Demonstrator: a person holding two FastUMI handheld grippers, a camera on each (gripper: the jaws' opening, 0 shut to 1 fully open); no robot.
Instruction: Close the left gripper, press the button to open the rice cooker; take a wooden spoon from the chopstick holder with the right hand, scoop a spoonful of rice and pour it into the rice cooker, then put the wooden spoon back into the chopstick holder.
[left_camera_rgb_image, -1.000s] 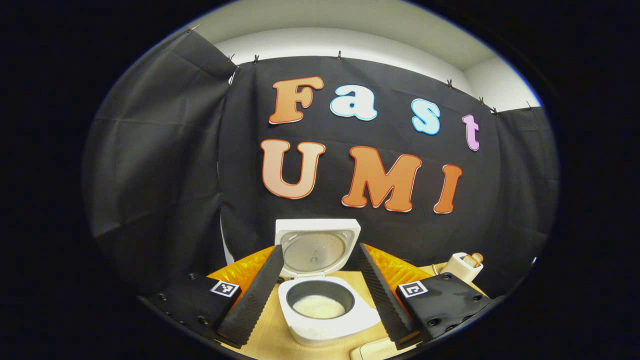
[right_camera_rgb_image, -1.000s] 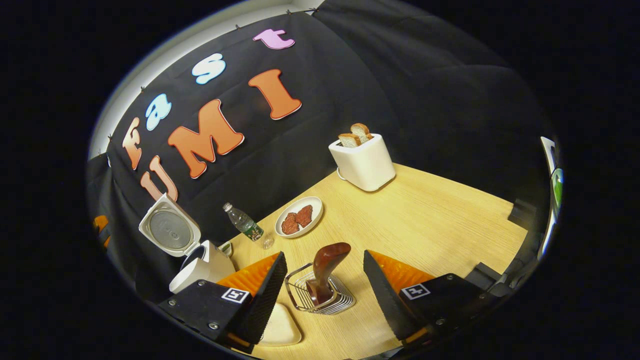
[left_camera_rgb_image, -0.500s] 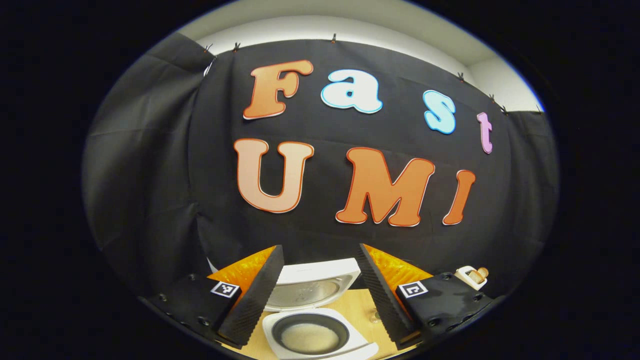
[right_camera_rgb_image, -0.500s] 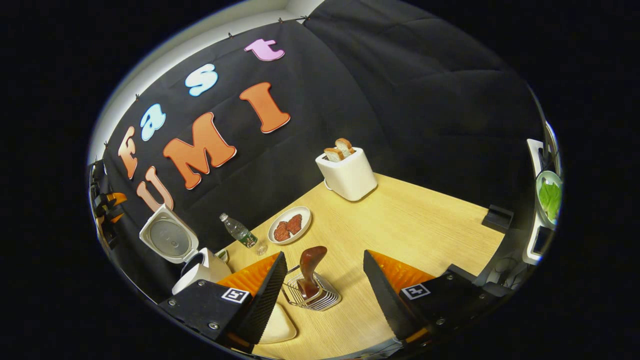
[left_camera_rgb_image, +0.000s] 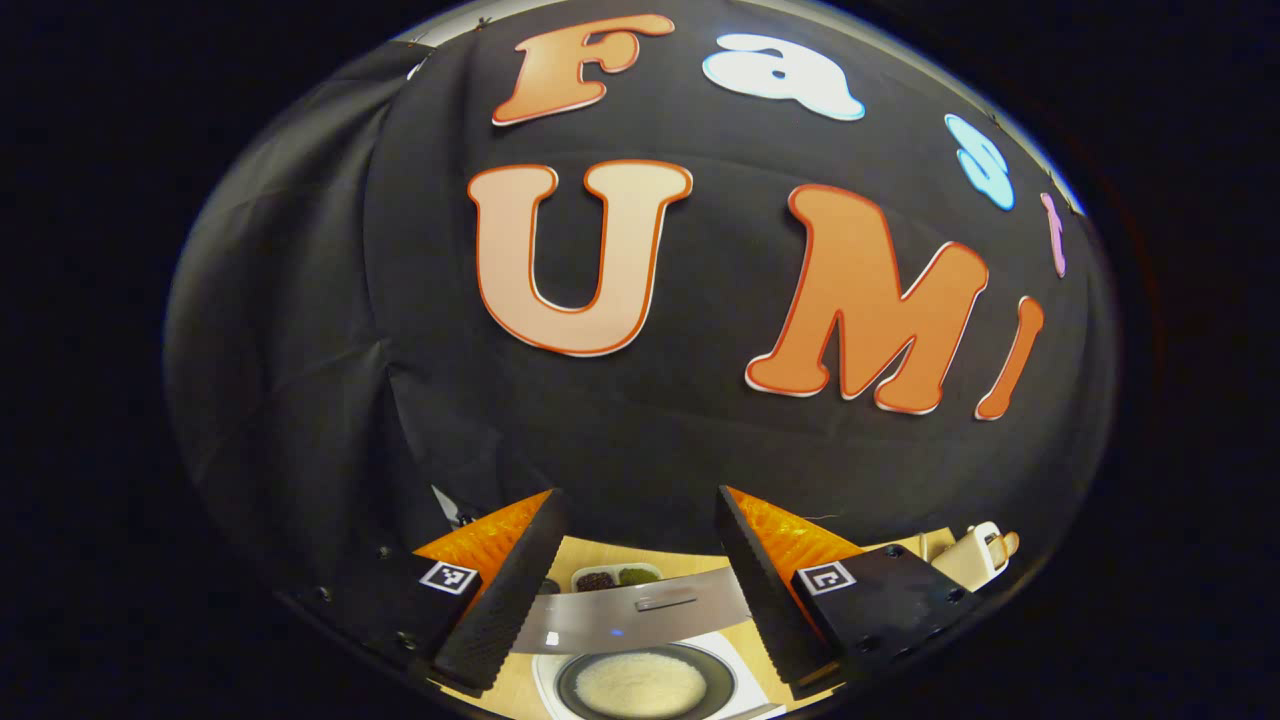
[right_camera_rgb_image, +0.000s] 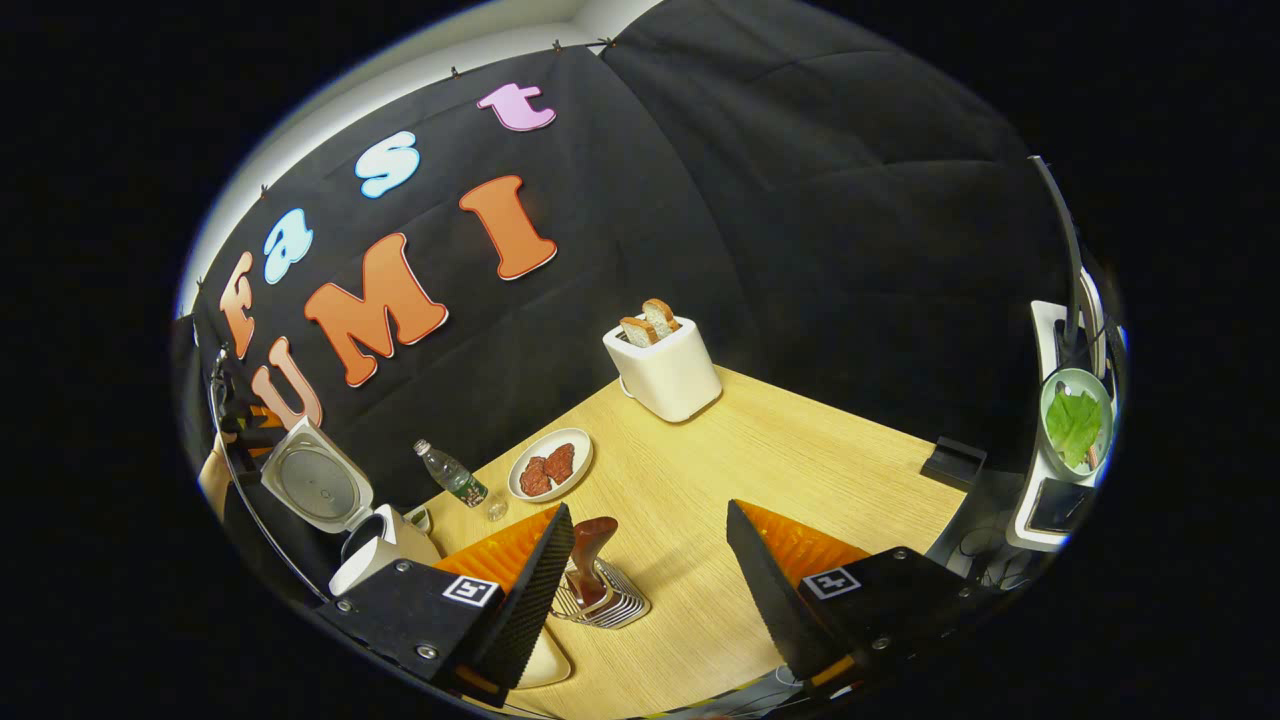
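My right hand-held gripper (right_camera_rgb_image: 650, 560), fingers apart and empty, has pulled back from the wooden spoon (right_camera_rgb_image: 590, 560) standing in the chopstick holder (right_camera_rgb_image: 605, 600); rice cooker (right_camera_rgb_image: 375, 545) open with rice; task looks finished.

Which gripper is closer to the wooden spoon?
The right gripper. The wooden spoon stands in the chopstick holder just ahead, by one finger. The left gripper hangs over the open rice cooker, across the table.

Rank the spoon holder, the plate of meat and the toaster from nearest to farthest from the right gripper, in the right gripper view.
1. Spoon holder, between the right gripper fingers, toward the left one.
2. Plate of meat, beyond it, leftward.
3. Toaster, by the back wall.
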